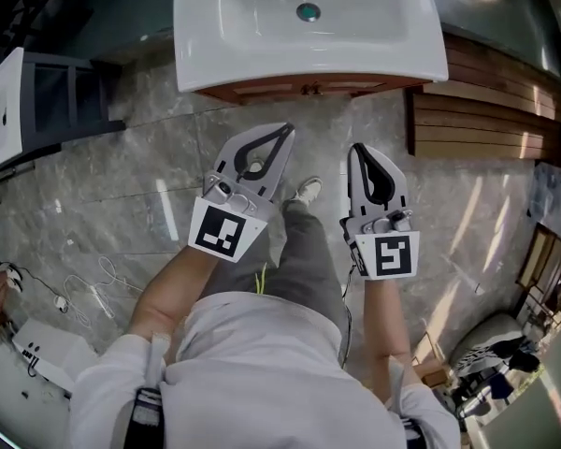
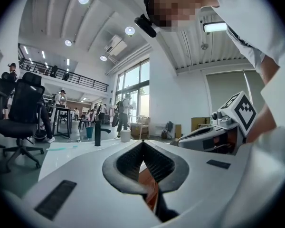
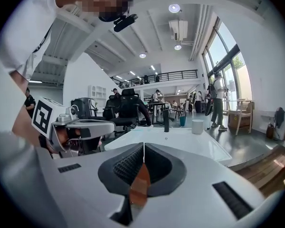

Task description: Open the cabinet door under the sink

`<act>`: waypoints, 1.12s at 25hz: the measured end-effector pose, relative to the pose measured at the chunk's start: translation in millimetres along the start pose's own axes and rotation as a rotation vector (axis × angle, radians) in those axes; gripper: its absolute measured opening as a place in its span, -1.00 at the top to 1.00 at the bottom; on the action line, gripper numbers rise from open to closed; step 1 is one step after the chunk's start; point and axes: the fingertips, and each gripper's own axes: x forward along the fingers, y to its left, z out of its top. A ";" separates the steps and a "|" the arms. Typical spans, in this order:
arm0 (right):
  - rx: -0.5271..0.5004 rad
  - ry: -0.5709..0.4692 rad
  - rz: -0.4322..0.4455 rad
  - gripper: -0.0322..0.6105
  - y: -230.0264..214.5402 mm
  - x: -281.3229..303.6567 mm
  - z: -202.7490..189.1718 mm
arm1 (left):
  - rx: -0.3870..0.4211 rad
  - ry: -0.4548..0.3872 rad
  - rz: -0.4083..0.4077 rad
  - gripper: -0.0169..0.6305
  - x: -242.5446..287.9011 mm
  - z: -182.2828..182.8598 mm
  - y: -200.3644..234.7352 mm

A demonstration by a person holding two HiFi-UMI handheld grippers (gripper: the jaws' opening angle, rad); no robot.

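The white sink [image 1: 309, 26] stands at the top of the head view. Under its front rim only a thin brown strip of the cabinet [image 1: 299, 89] shows, so the door face is hidden from above. My left gripper [image 1: 285, 131] and right gripper [image 1: 358, 148] hang side by side over the floor, short of the cabinet, both pointing toward it. Both are shut with nothing between the jaws. In the left gripper view the left gripper's jaws [image 2: 143, 142] meet at the tips. The right gripper view shows the same for the right gripper [image 3: 144, 145], with the sink top [image 3: 180, 141] and black faucet [image 3: 166, 120] beyond.
A slatted wooden bench [image 1: 486, 101] stands right of the sink, a dark shelf unit [image 1: 56, 92] to its left. Cables [image 1: 84, 293] and a white box [image 1: 47, 349] lie on the grey stone floor at left. My shoe [image 1: 307, 191] sits between the grippers.
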 end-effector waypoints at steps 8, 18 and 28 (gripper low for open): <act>0.005 -0.003 0.055 0.79 -13.3 28.5 -82.5 | -0.003 0.006 0.040 0.92 25.5 -73.9 4.3; 0.034 -0.014 0.039 0.79 -24.5 70.4 -173.5 | 0.025 0.029 0.022 0.92 51.6 -178.1 12.4; 0.011 -0.017 0.053 0.79 -33.6 99.4 -241.4 | 0.063 0.016 0.004 0.92 69.9 -244.3 13.1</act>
